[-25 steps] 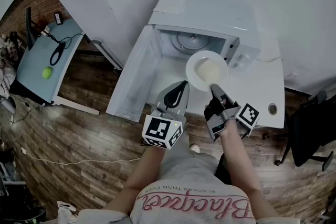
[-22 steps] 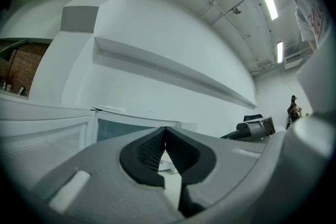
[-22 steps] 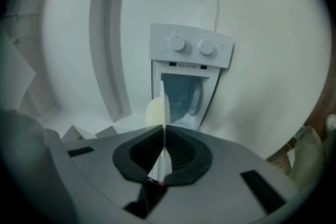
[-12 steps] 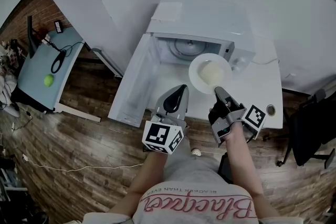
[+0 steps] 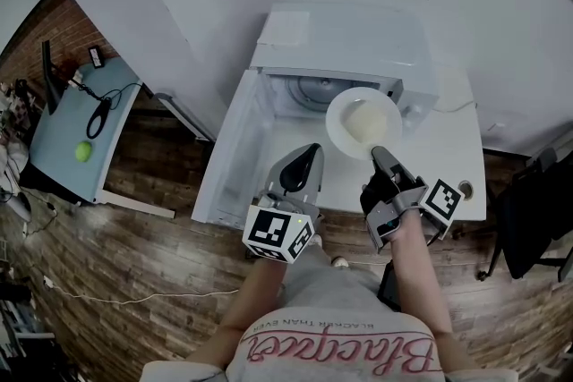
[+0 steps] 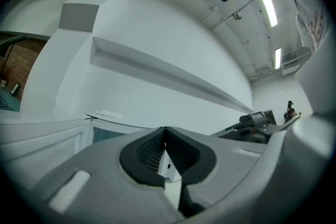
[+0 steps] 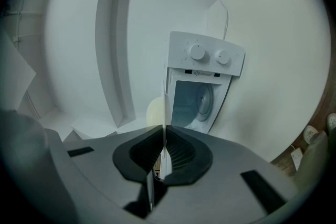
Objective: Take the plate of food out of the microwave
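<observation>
A round white plate (image 5: 344, 135) with a pale mound of food (image 5: 365, 119) hangs in front of the open white microwave (image 5: 345, 36), level with its right front. My right gripper (image 5: 376, 152) is shut on the plate's near rim. In the right gripper view the plate (image 7: 164, 102) shows edge-on between the shut jaws of the right gripper (image 7: 164, 136), with the food (image 7: 154, 110) to its left and the microwave (image 7: 205, 86) behind. My left gripper (image 5: 311, 149) hovers shut and empty over the table in front of the oven's opening; the left gripper (image 6: 166, 131) holds nothing.
The microwave door (image 5: 235, 148) stands swung out to the left. The white table (image 5: 439, 165) has a cable hole (image 5: 464, 189) near its right edge. A side table with a green ball (image 5: 82, 151) stands far left and a black chair (image 5: 528, 219) at right.
The plate has drifted slightly to the right of the microwave's opening, still in my right gripper. My left gripper has stayed shut beside it.
</observation>
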{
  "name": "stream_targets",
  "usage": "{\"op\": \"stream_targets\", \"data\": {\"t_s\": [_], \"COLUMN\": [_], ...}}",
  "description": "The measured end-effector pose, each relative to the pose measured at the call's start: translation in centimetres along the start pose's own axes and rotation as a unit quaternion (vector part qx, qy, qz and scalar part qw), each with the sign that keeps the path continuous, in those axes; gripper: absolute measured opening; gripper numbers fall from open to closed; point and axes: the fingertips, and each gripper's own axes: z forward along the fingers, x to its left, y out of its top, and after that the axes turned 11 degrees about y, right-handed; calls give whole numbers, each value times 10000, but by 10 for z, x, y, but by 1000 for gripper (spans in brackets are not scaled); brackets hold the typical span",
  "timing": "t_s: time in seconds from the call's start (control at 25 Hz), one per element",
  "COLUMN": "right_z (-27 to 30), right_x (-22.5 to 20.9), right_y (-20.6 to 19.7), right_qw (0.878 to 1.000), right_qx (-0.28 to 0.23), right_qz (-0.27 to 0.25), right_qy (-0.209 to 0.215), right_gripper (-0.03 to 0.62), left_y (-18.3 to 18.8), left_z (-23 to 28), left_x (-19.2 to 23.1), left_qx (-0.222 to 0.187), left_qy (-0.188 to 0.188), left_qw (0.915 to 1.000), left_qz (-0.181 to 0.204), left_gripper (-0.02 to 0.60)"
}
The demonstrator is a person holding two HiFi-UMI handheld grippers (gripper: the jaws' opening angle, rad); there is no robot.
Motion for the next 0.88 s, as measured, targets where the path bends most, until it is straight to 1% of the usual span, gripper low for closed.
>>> {"op": "stream_targets", "data": {"t_s": [0.28, 0.6, 0.88], "right_z": [33, 50, 65], "right_x": [13, 22, 29], "right_y": [0, 1, 1], "right_qw": [9999, 9992, 9985], "right_qx": [-116, -278, -420], "right_qz": [-29, -140, -188], "right_qy": [81, 236, 311], "right_gripper": [23, 23, 23], "left_y": [13, 21, 23], "left_z": [25, 38, 48], "left_x": [18, 33, 39], "left_qx": [-54, -148, -141], "left_qy": [-229, -427, -616], "left_qw": [9997, 9989, 9979], "left_qz": [-67, -150, -146], "left_gripper": [5, 5, 5]}}
